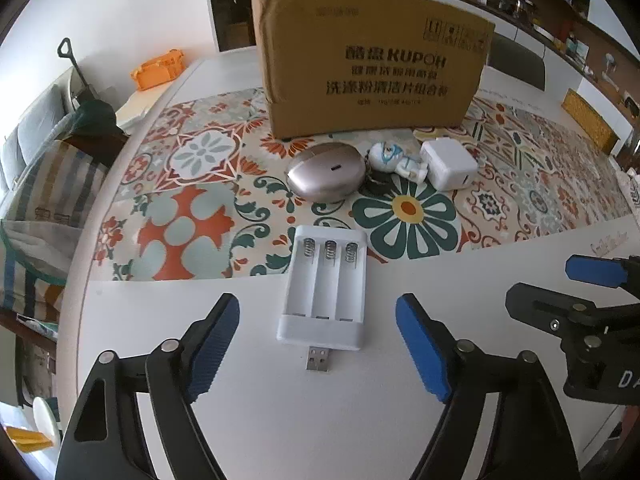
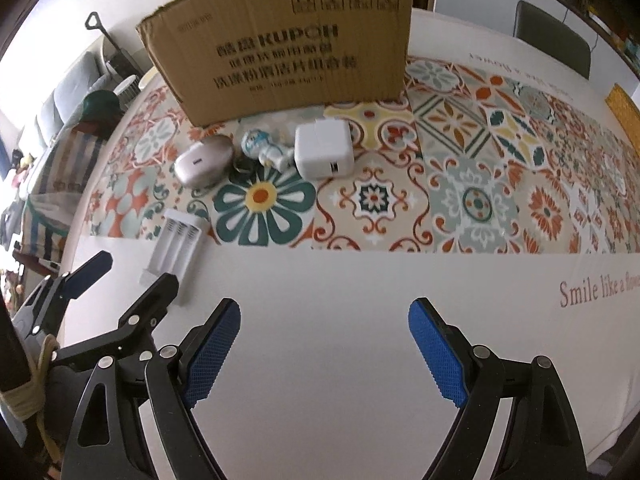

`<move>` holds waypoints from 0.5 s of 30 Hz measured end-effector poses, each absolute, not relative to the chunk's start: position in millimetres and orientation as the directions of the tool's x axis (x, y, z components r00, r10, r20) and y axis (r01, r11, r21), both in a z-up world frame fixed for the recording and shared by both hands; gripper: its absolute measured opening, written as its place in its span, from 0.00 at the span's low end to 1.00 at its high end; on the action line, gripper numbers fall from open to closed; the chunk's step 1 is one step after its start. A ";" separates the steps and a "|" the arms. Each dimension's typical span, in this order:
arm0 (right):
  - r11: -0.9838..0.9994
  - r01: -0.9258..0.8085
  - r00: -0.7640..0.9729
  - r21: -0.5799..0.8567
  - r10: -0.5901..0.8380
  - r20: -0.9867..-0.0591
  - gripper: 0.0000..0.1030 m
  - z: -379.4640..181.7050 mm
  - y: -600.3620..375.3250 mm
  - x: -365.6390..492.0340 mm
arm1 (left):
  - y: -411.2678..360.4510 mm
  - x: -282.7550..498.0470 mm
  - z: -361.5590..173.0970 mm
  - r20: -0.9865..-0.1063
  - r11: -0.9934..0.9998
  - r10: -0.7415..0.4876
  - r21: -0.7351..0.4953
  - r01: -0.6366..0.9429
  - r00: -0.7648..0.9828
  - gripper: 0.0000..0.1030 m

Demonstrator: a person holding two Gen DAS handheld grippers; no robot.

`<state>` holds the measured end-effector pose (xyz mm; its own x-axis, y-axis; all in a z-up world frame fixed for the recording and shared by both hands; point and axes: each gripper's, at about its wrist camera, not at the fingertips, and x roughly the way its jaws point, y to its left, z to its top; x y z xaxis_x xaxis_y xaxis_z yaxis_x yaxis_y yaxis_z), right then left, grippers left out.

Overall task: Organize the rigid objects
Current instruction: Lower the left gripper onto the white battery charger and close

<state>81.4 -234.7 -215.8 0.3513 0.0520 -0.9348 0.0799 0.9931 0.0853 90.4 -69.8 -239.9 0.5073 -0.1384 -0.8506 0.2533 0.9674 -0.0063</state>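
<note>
Upright, cardboard box [image 1: 372, 60], contents hidden

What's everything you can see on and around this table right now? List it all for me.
cardboard box: one, brown, back of the patterned mat
oval case: one, metallic pinkish, in front of the box
figurine keychain: one, white and blue, between the case and the charger
wall charger: one, white, right of the figurine
battery charger: one, white, empty, USB plug toward the camera
tablecloth: one, floral tile pattern with white border
chair: one, dark green, behind the table
left gripper: open, flanking the battery charger
right gripper: open, over bare cloth
</note>
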 end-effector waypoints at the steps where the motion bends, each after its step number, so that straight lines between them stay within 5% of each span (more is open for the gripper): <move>1: 0.992 0.085 0.346 0.090 0.055 -0.937 0.84 -218.8 -236.1 81.5 | -70.8 91.4 -242.3 -0.852 0.967 -0.138 -0.005 0.256 0.505 0.75; 15: 0.989 0.104 0.338 0.103 0.063 -0.939 0.84 -231.5 -236.2 89.3 | -74.8 104.1 -261.0 -0.844 0.963 -0.152 -0.009 0.270 0.513 0.59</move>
